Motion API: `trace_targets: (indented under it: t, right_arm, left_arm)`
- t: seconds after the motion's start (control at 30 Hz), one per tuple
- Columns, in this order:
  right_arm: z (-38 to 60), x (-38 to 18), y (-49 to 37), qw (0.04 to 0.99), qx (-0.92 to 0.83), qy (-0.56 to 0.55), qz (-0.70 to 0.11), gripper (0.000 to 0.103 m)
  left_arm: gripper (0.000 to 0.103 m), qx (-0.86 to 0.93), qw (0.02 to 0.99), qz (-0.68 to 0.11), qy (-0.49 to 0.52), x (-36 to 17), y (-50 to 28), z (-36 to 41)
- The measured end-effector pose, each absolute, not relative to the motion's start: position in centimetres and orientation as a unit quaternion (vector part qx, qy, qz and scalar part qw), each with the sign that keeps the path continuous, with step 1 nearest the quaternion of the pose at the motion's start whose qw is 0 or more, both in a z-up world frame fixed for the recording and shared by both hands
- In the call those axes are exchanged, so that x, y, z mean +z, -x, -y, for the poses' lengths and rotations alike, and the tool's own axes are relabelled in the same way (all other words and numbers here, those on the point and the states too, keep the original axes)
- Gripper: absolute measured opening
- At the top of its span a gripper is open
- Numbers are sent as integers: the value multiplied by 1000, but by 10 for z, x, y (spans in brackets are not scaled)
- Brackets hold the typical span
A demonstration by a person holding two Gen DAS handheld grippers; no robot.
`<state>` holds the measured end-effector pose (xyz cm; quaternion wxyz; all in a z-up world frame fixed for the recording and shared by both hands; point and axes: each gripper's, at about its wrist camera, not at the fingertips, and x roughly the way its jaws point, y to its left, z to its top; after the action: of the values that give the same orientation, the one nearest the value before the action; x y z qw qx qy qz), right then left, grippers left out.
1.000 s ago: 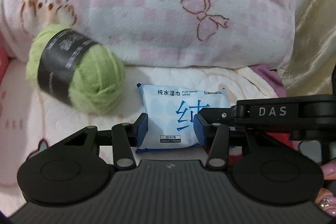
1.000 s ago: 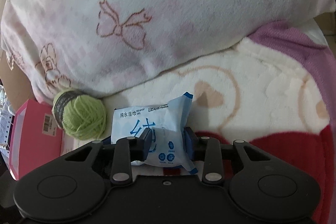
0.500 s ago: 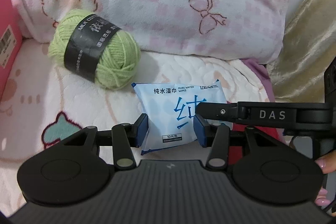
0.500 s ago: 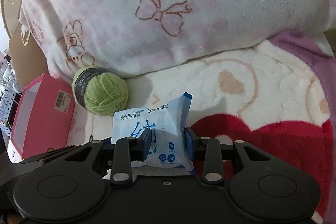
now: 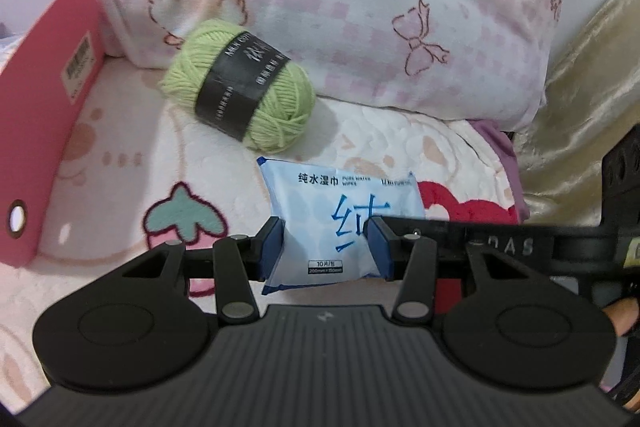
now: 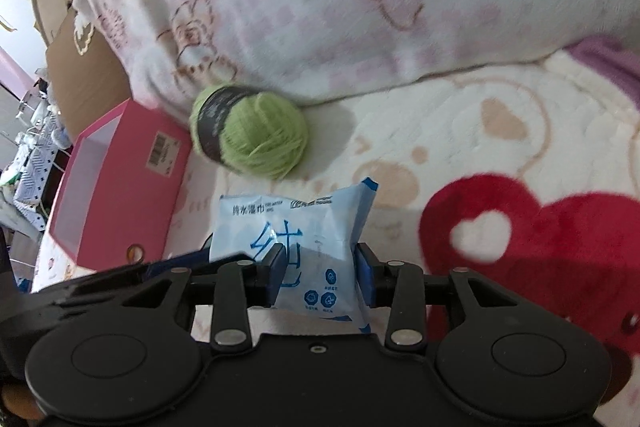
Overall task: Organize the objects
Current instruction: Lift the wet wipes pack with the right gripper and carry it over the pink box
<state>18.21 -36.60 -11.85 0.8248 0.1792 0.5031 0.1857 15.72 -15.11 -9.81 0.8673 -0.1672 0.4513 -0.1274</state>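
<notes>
Both grippers hold one wet-wipes pack (image 5: 340, 219) above the bed blanket (image 5: 120, 155). The left gripper (image 5: 326, 247) pinches its near end; the right gripper's (image 6: 320, 267) jaws, just opening slightly, still bracket it. Its long axis points toward the green yarn ball (image 5: 244, 99).

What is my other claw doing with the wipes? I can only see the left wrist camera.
Observer: The right claw has the wipes pack between its pads too; its jaws have just been opening, yet both pads look to touch it.
Operator: Is anything inside the pink box?
Observer: The pink box shows its open side, and what I see inside looks empty.
Operator: What's right of the pack?
Observer: A big red heart on the blanket, a small white heart inside it.
</notes>
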Motion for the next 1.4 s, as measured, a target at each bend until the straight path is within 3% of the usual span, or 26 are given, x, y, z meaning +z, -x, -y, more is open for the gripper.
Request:
trace_targets:
  t: [0.97,1.4]
  right_arm:
    - [297,-75,-95,831,214,-163,-487,44]
    - [244,-28,-61,849,229,-113,-462,49]
  left_arm:
    - [44,-114,842,-496,178,-50,-91,78]
    - [44,-98,871,-458,152,5,-56,47]
